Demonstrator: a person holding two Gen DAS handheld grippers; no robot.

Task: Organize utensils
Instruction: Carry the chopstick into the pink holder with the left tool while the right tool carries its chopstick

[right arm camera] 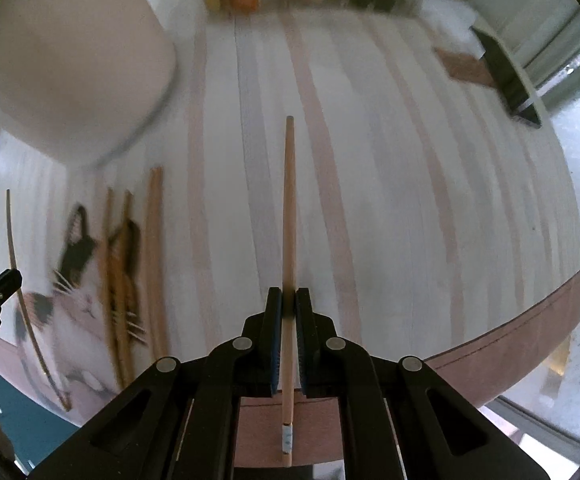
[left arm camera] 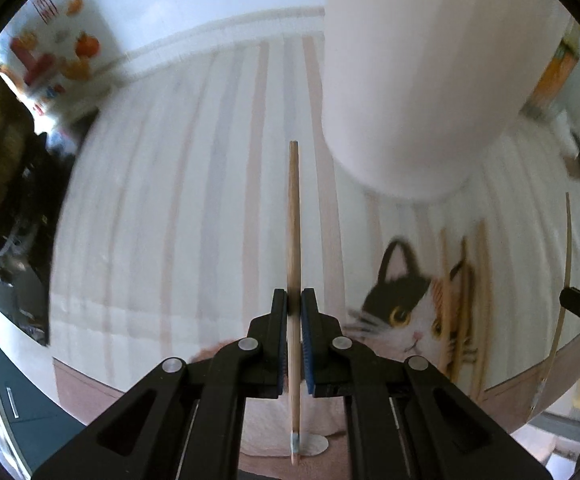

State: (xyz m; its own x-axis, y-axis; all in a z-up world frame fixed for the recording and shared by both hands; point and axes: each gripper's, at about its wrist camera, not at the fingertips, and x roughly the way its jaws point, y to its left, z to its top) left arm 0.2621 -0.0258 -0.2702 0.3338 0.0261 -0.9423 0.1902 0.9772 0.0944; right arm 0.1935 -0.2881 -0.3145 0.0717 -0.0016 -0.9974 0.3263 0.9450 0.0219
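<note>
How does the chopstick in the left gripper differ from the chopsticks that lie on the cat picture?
The held chopstick is lifted off the striped cloth, clamped in the left gripper; the loose chopsticks lie flat on the cloth, ungripped. The held one is alone; the loose ones are grouped. All are thin wooden sticks.

My left gripper (left arm camera: pixel 294 308) sat low in the centre of its frame, jaws pressed tight on a wooden chopstick (left arm camera: pixel 293 240). My right gripper (right arm camera: pixel 288 308) sat likewise, jaws clamped on another chopstick (right arm camera: pixel 288 220). Each black tip showed at the other frame's edge.
</note>
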